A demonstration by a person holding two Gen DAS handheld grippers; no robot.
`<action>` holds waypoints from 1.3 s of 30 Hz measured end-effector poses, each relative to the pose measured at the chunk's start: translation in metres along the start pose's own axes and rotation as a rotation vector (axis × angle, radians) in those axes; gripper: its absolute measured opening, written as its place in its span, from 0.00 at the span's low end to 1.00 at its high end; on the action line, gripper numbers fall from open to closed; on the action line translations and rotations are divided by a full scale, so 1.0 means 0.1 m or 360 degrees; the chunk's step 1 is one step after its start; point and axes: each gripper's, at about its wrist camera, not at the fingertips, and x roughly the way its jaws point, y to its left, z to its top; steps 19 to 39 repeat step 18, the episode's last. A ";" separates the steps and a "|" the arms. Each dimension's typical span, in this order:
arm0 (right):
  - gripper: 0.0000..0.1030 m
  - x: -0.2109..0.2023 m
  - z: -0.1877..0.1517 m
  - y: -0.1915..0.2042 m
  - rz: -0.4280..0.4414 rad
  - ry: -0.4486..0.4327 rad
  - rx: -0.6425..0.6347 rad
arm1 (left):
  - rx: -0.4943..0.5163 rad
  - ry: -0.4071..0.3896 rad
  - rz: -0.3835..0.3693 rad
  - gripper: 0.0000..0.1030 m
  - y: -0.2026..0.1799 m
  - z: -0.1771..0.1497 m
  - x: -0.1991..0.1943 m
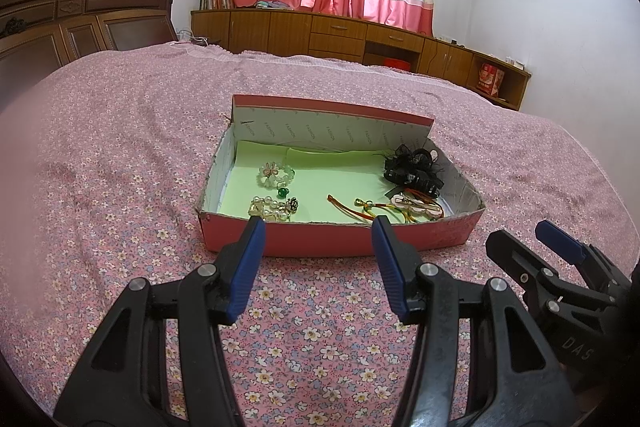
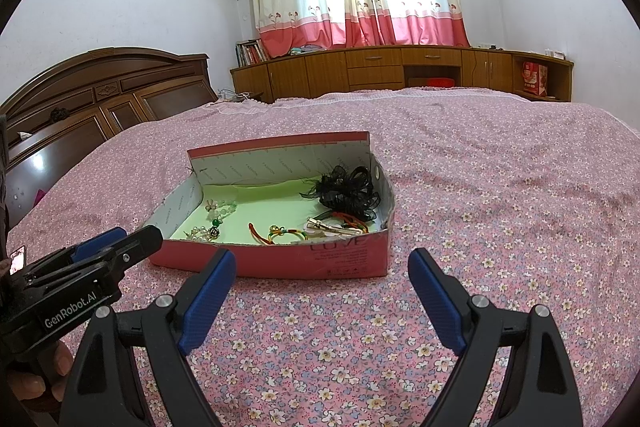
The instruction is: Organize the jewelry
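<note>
Both tongs, left tongs (image 1: 318, 227) and right tongs (image 2: 322, 261), hang open and hold nothing. Jewelry (image 1: 272, 209) lies in the pink box (image 1: 340, 241) straight ahead, nearer the left tongs, on the bed (image 1: 120, 147).

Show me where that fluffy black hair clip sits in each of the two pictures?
Left wrist view: black hair clip in the box's far right corner, right of centre.
Right wrist view: black hair clip in the same corner, near centre.
Shared landmark: the pink box.
</note>
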 end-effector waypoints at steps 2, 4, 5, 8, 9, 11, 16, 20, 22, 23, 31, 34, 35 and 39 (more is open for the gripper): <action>0.87 0.00 0.00 0.00 -0.0001 0.0000 0.0001 | 0.0001 -0.0002 0.0000 0.46 0.00 0.00 0.00; 0.87 0.00 0.00 0.00 0.0000 0.0000 -0.0001 | 0.0000 -0.0002 0.0000 0.46 0.00 0.00 0.00; 0.87 0.00 0.00 0.00 0.0000 0.0000 -0.0001 | 0.0000 -0.0001 0.0000 0.46 0.00 0.01 0.00; 0.87 0.00 0.00 0.00 0.0001 0.0001 -0.0001 | 0.0001 -0.0001 0.0000 0.46 0.00 0.01 0.00; 0.87 0.00 0.00 0.00 0.0000 0.0000 -0.0001 | 0.0001 -0.0002 0.0000 0.46 0.00 0.00 0.00; 0.87 0.00 0.00 0.00 0.0001 0.0000 -0.0001 | 0.0001 -0.0002 0.0000 0.46 0.00 0.00 0.00; 0.87 0.00 0.00 0.00 0.0001 0.0000 0.0000 | 0.0002 -0.0003 0.0003 0.46 0.00 0.01 0.00; 0.87 0.00 0.00 0.00 0.0000 0.0002 0.0001 | 0.0002 -0.0003 0.0002 0.46 0.00 0.02 0.00; 0.87 0.00 0.00 0.00 0.0000 0.0002 0.0001 | 0.0002 -0.0003 0.0002 0.46 0.00 0.02 0.00; 0.87 0.00 0.00 0.00 0.0000 0.0002 0.0001 | 0.0002 -0.0003 0.0002 0.46 0.00 0.02 0.00; 0.87 0.00 0.00 0.00 0.0000 0.0002 0.0001 | 0.0002 -0.0003 0.0002 0.46 0.00 0.02 0.00; 0.87 0.00 0.00 0.00 0.0000 0.0002 0.0001 | 0.0002 -0.0003 0.0002 0.46 0.00 0.02 0.00; 0.87 0.00 0.00 0.00 0.0000 0.0002 0.0001 | 0.0002 -0.0003 0.0002 0.46 0.00 0.02 0.00; 0.87 0.00 0.00 0.00 0.0000 0.0002 0.0001 | 0.0002 -0.0003 0.0002 0.46 0.00 0.02 0.00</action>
